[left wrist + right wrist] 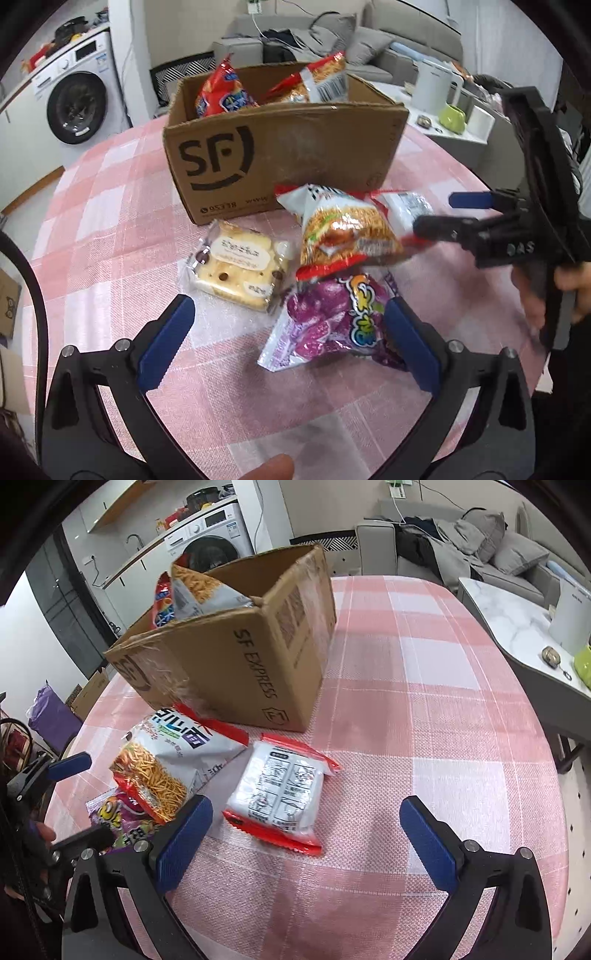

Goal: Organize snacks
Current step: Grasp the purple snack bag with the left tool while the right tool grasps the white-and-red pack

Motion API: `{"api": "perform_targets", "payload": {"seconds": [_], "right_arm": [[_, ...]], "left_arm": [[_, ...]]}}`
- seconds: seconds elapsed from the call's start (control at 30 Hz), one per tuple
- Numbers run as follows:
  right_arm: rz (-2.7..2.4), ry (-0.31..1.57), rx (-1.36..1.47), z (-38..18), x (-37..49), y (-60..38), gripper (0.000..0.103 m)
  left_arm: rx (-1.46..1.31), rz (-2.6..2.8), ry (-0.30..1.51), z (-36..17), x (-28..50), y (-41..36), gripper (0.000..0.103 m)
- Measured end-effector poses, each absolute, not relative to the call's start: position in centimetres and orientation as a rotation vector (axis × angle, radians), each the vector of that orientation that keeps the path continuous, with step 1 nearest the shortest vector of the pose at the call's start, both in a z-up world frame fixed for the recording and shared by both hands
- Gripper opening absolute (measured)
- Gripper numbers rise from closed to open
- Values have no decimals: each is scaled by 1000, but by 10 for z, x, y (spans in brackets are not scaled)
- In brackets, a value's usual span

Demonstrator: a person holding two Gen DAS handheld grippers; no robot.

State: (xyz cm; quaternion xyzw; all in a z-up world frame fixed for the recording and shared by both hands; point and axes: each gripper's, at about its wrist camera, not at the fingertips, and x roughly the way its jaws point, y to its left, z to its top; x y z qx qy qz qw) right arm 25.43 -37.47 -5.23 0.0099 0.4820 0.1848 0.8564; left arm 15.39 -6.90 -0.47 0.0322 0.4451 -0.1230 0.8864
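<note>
From the left wrist camera, the left gripper (288,339) hangs low over the pink-and-white checked desk (110,206) with its jaws spread wide and empty. The crinkly purple candy bag (332,325) lies between the blue pads, close against the right-hand one. Just beyond it sits the clear-wrapped pale biscuit pack (240,269), and the orange-and-silver noodle-snack bag (340,232) overlaps the purple bag's far edge. The brown cardboard SF box (280,155) stands behind them, already holding a red foil bag (221,92) and another noodle-snack bag (314,85). The right gripper (443,214) reaches in from the side, its tips right at the noodle bag, jaws apart.

The risk here is crowding: closing on the purple bag could catch the noodle bag's red seam as well, or drag the biscuit pack. Both grippers working this one cluster could also knock together.

From the right wrist camera, the right gripper (306,834) is likewise wide and holds nothing. A flat white pouch with red sealed edges (284,794) lies between and just ahead of its pads, beside the noodle-snack bag (166,768); the purple bag (118,819) peeks out beneath. The pouch looks slick and flat, so a shallow pinch may slide off it or push it along the cloth. The box (236,657) wall is tall; a low carry could clip its rim.
</note>
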Motion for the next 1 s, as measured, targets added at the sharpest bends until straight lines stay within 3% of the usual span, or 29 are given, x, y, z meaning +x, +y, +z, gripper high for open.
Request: {"api": "perform_targets", "payload": {"seconds": [0.87,1.0], "right_arm": [[326,987,-70,-58,252,-363,102],[383,986,-37,-58,251,-363,77]], "left_arm": [[40,-408,1015,-26,157,-79,102],[26,-410,1015,-28,158,-76,102]]}}
